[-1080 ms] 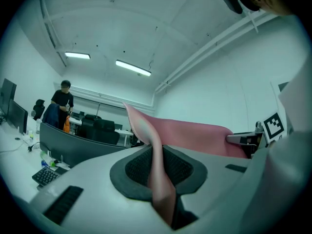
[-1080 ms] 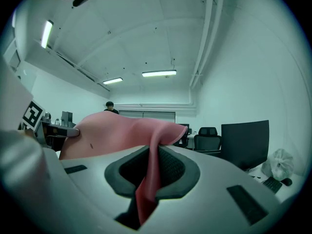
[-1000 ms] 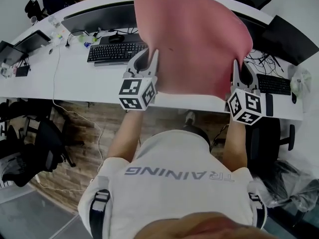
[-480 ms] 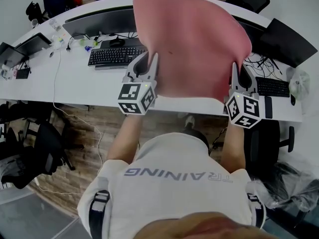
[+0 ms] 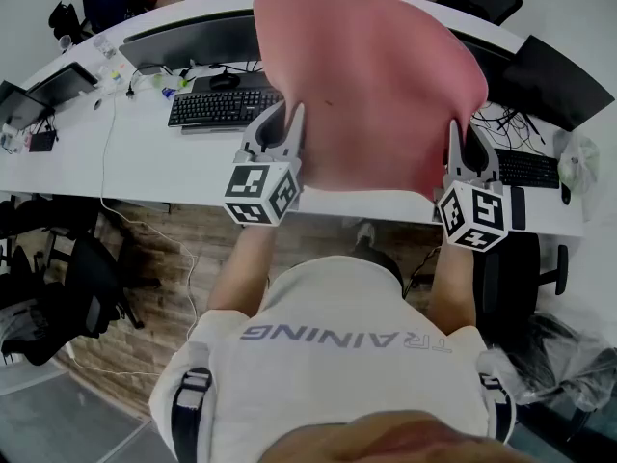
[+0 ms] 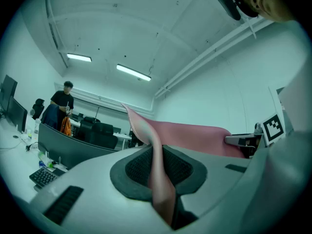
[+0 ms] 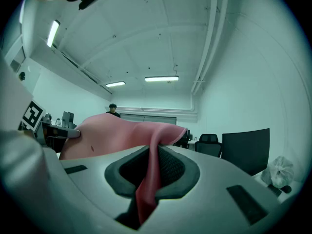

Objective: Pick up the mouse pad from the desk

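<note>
A large pink mouse pad [image 5: 371, 85] hangs lifted above the white desk [image 5: 145, 162], stretched between both grippers. My left gripper [image 5: 289, 123] is shut on the pad's near left corner, and its own view shows the pink sheet [image 6: 158, 174] pinched between the dark pads [image 6: 139, 167]. My right gripper [image 5: 468, 143] is shut on the near right corner, where the pad [image 7: 148, 179] runs up between the pads [image 7: 170, 167]. Both grippers point level, away from the person.
A black keyboard [image 5: 224, 106] and a mouse [image 5: 224, 80] lie on the desk left of the pad, with monitors [image 5: 188, 39] behind. A second keyboard [image 5: 525, 167] and cables lie at the right. Office chairs stand at the left, and a person [image 6: 63, 101] stands far off.
The pad and both grippers have held nearly still; the view has shifted slightly.
</note>
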Motion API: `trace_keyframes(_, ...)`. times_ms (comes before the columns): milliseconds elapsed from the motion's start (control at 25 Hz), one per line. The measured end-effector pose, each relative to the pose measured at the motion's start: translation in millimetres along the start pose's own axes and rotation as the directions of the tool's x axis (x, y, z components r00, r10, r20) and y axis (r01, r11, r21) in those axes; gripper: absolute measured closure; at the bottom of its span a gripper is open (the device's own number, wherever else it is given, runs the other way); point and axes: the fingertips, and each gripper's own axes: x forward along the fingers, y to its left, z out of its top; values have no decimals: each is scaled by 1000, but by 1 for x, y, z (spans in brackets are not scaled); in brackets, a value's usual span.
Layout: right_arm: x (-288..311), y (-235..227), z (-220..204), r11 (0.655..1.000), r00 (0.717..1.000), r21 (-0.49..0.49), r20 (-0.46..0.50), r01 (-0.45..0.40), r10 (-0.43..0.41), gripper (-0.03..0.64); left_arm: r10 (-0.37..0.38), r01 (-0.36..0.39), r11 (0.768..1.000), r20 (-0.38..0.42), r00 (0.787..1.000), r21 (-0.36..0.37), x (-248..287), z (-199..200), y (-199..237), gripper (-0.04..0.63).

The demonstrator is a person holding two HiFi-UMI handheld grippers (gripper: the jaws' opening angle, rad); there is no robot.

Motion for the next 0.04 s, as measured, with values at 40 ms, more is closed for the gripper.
trace_keyframes(40, 0, -1, 1, 1000, 1000, -1, 0, -1, 1, 555, -1, 1, 1000, 0, 1000, 0, 0, 0, -1, 514)
